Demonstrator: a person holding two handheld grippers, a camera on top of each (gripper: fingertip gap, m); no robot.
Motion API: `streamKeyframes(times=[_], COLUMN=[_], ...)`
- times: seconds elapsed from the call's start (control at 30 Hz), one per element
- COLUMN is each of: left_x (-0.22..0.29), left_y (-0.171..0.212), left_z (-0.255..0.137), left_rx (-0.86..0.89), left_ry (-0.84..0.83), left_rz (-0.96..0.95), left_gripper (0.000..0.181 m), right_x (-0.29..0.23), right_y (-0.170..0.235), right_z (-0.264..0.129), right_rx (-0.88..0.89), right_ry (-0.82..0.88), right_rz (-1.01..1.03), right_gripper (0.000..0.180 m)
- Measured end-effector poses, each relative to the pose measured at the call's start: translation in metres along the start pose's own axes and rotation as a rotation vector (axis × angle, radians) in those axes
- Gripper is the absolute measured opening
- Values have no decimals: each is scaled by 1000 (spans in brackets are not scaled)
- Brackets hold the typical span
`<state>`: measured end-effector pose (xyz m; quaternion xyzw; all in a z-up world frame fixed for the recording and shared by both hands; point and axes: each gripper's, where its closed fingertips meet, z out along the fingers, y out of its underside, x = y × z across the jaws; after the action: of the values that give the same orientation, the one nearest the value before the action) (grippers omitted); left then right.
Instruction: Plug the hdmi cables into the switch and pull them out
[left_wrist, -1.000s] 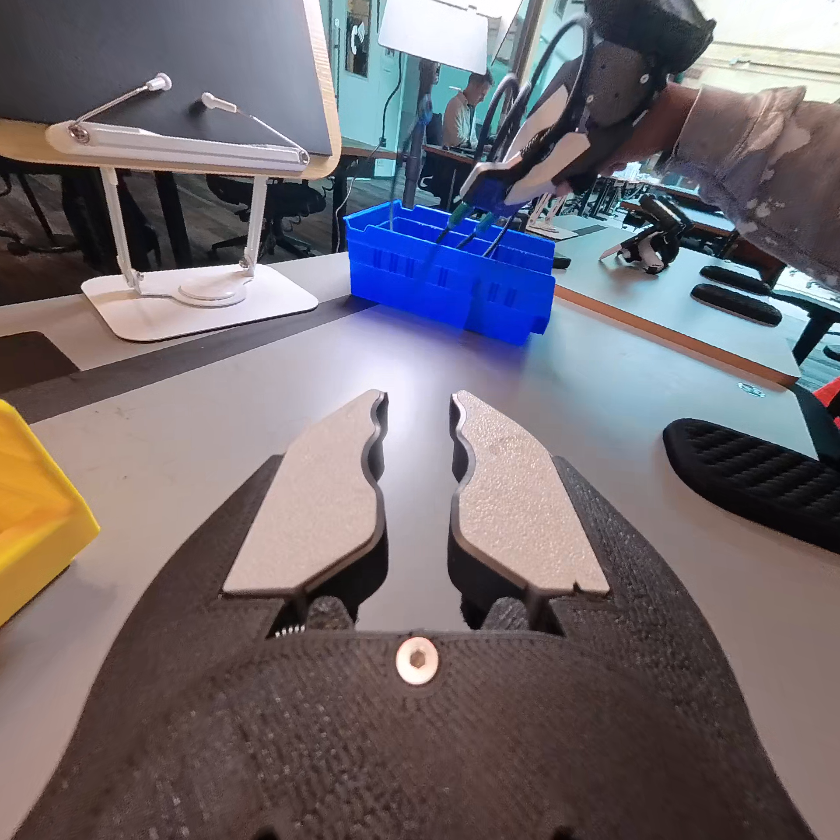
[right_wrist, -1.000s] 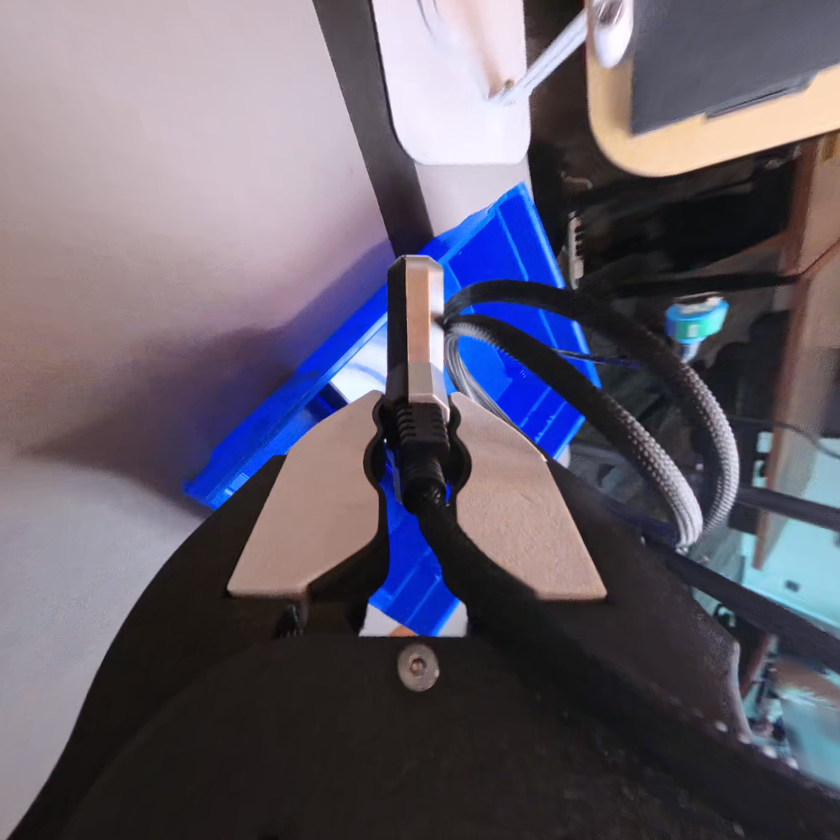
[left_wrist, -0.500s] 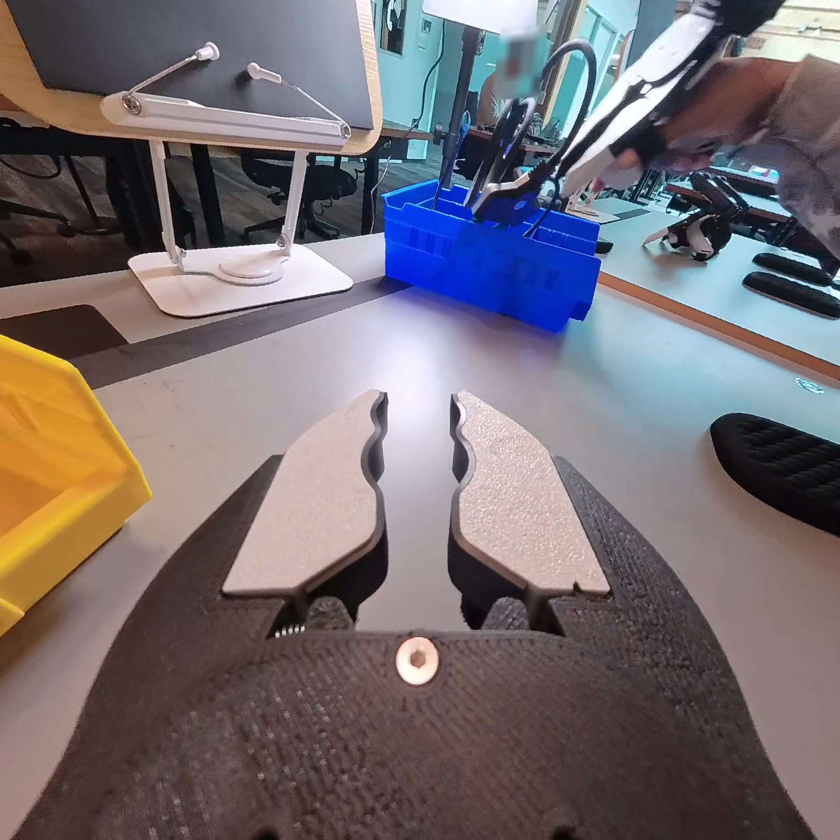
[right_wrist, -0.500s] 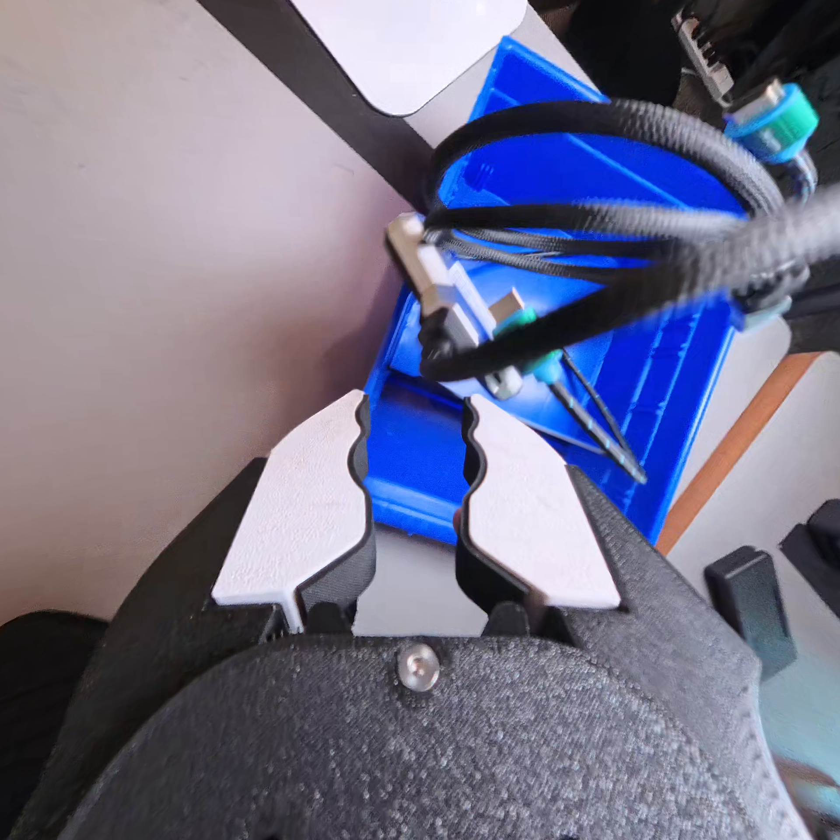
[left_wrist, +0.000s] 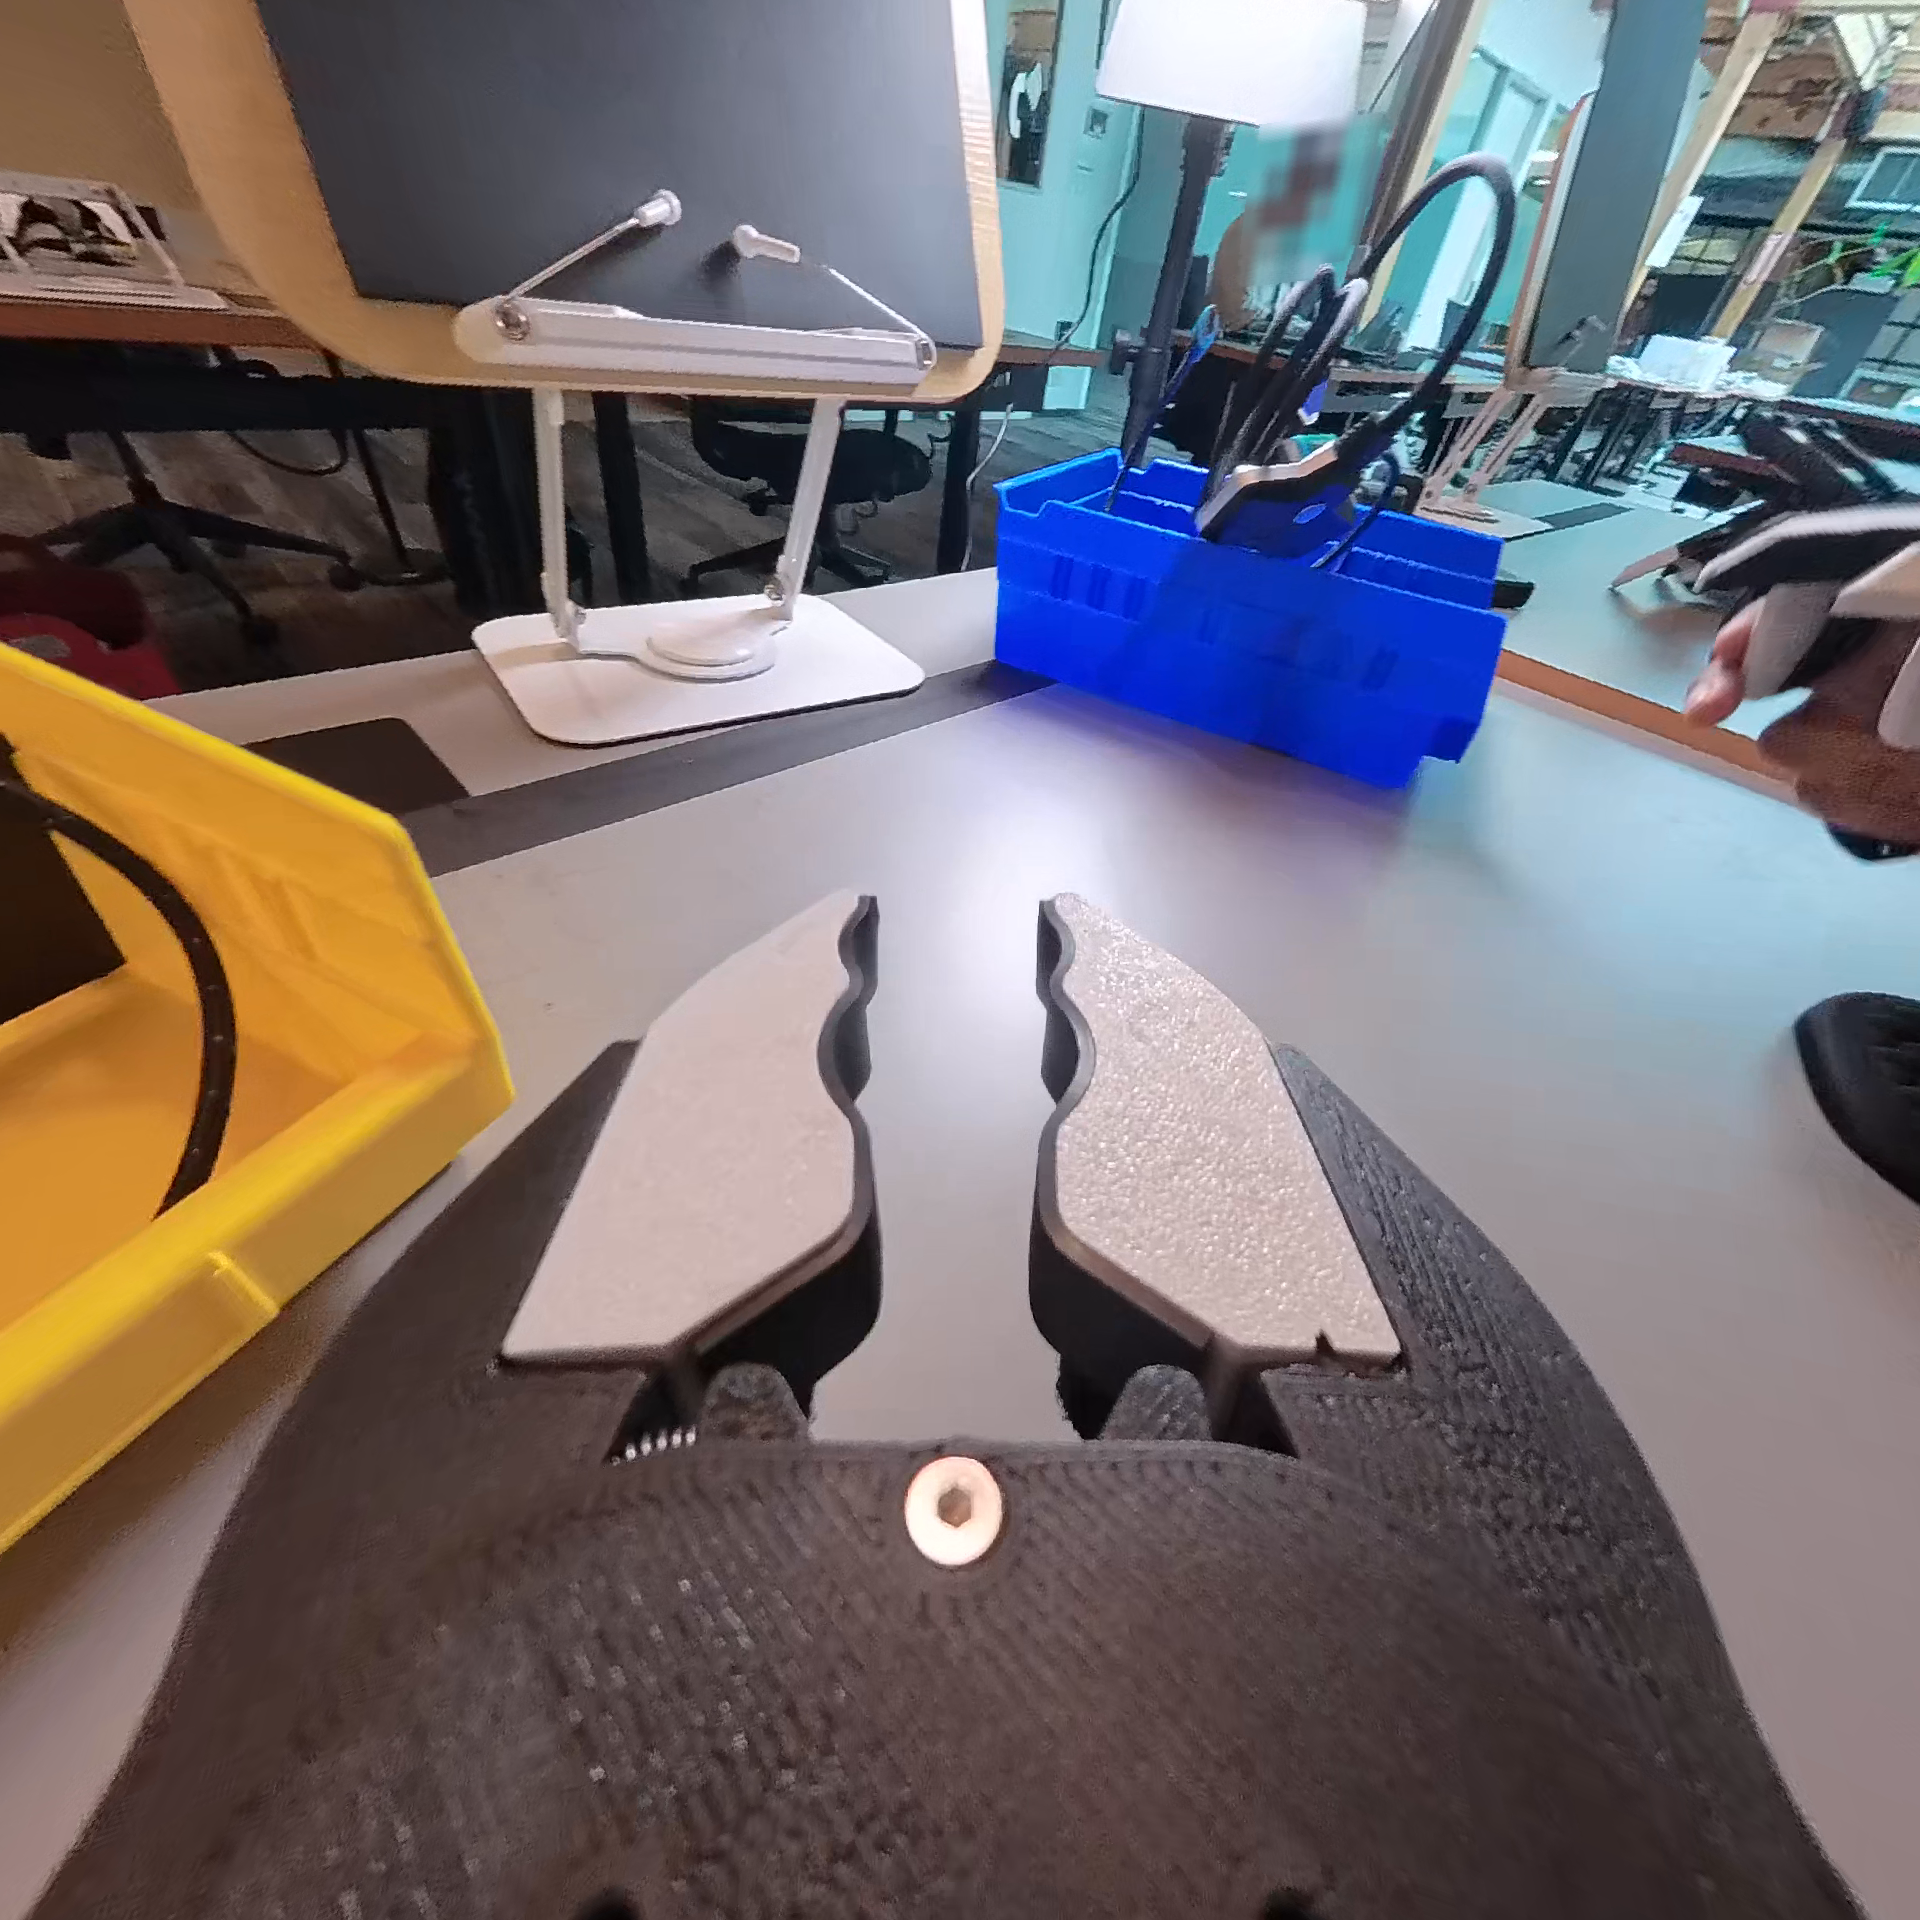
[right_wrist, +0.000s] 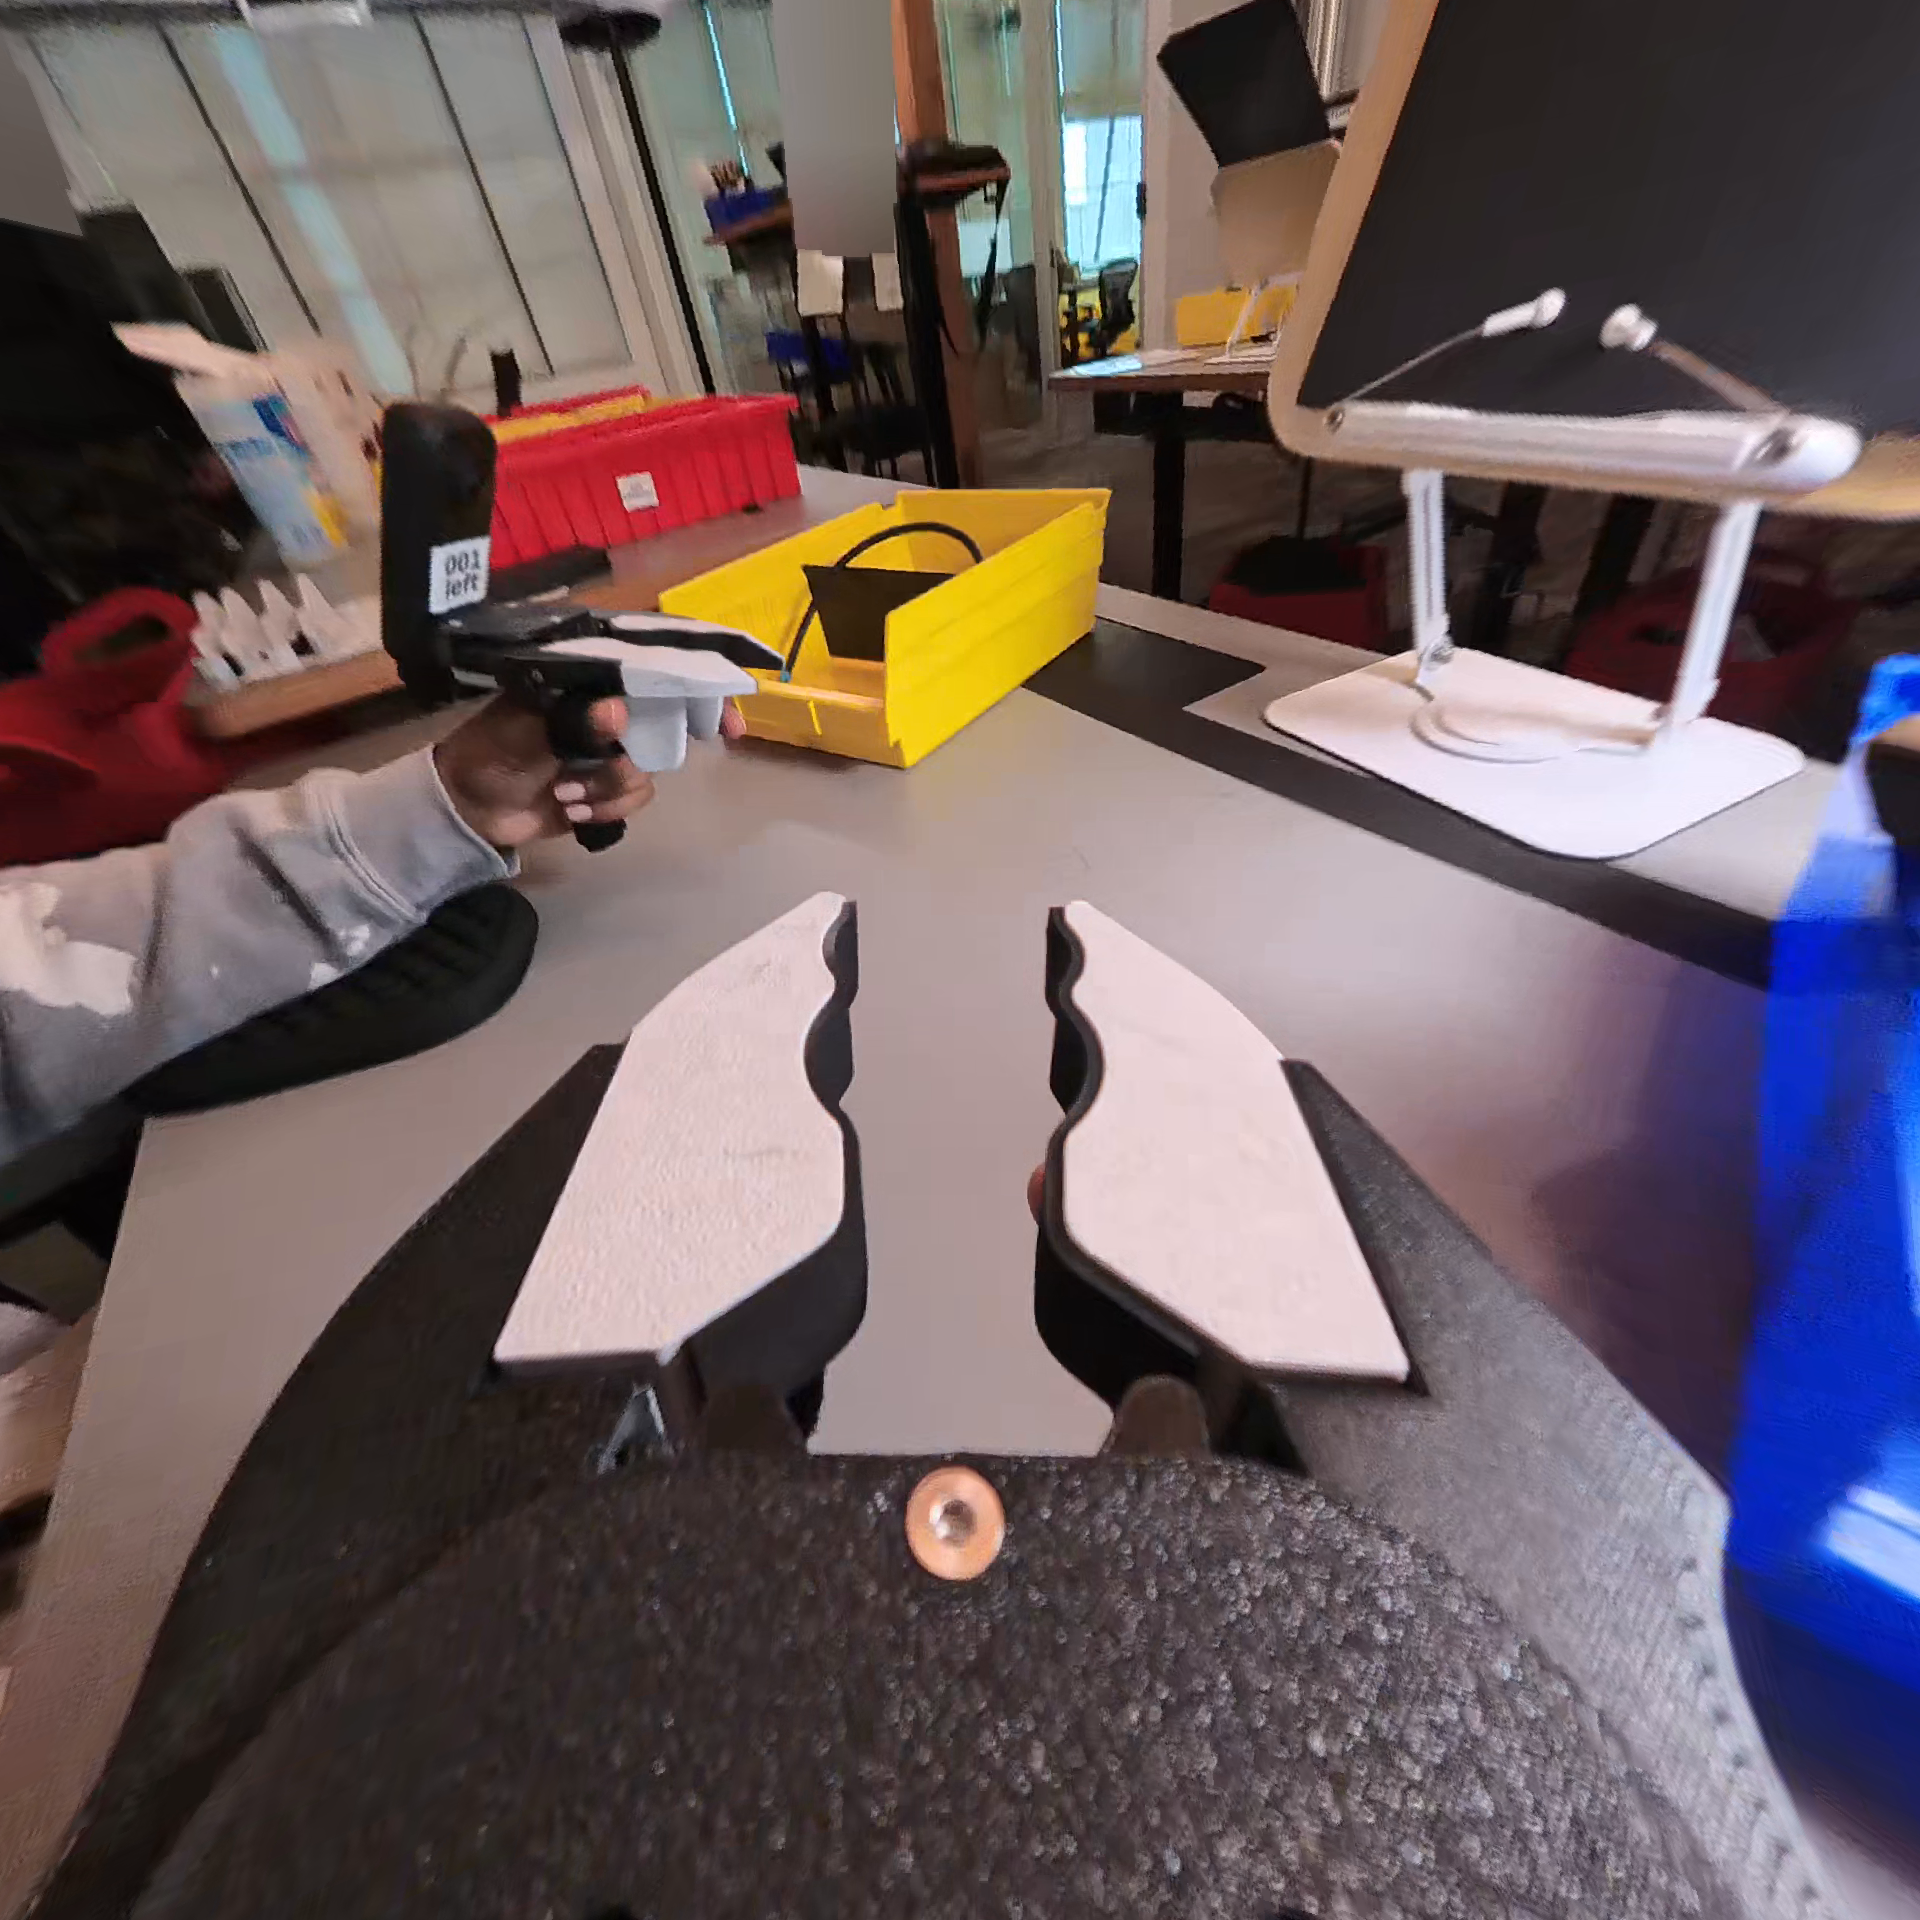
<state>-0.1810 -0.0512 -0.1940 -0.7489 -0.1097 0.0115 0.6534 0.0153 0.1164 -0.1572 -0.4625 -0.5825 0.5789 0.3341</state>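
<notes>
HDMI cables (left_wrist: 1340, 343): black braided loops w/ metal-shelled plug ends, standing up out of the blue bin (left_wrist: 1236, 644), upper right of centre in the left wrist view; no tool touches them. In the right wrist view the same bin is only a blurred blue mass at the right edge (right_wrist: 1839, 1091). Switch: a dark box (right_wrist: 868, 613) w/ a thin black lead sits in the yellow bin (right_wrist: 935, 665), upper centre of the right wrist view; whether it is the switch cannot be told. In the left wrist view this bin fills the left edge (left_wrist: 312, 1039).

Left tool (left_wrist: 956, 925): lower centre of its view, released, fingers apart w/ bare grey table (left_wrist: 1195, 862) between them, nothing held. Also seen at left in the right wrist view (right_wrist: 727, 665), gripped by a hand (right_wrist: 540, 769), tip just beside the yellow bin's near wall.

Right tool (right_wrist: 951, 914): lower centre, likewise released and empty, over the table. Its holder's hand shows at the right edge of the left wrist view (left_wrist: 1829, 727).

Surroundings: white stand (left_wrist: 696, 655) carrying a dark wood-edged panel, upper left of the left wrist view; black textured pad (left_wrist: 1870, 1101) at the right edge.
</notes>
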Motion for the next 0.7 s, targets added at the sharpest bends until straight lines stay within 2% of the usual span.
streamKeyframes(times=[0.13, 0.33, 0.47, 0.53, 0.7], left_x=[-12, -32, -58, -79, -146], left_y=[2, -12, -35, -47, -69], left_z=[-5, -20, -42, -56, -74], left_rx=[24, 99, 117, 79, -89], left_ry=[-41, -105, -223, -277, -390], left_rz=[5, -24, 68, 87, 65], left_gripper=[32, 34, 35, 33, 33], right_x=[20, 47, 50, 49, 53], right_y=[27, 32, 32, 32, 29], right_z=[21, 9, 6, 5, -1], right_rx=[122, 183, 183, 180, 186], right_ry=[21, 132, 150, 145, 190], right_rz=[73, 104, 95, 86, 64], right_gripper=[29, 28, 23, 0, 0])
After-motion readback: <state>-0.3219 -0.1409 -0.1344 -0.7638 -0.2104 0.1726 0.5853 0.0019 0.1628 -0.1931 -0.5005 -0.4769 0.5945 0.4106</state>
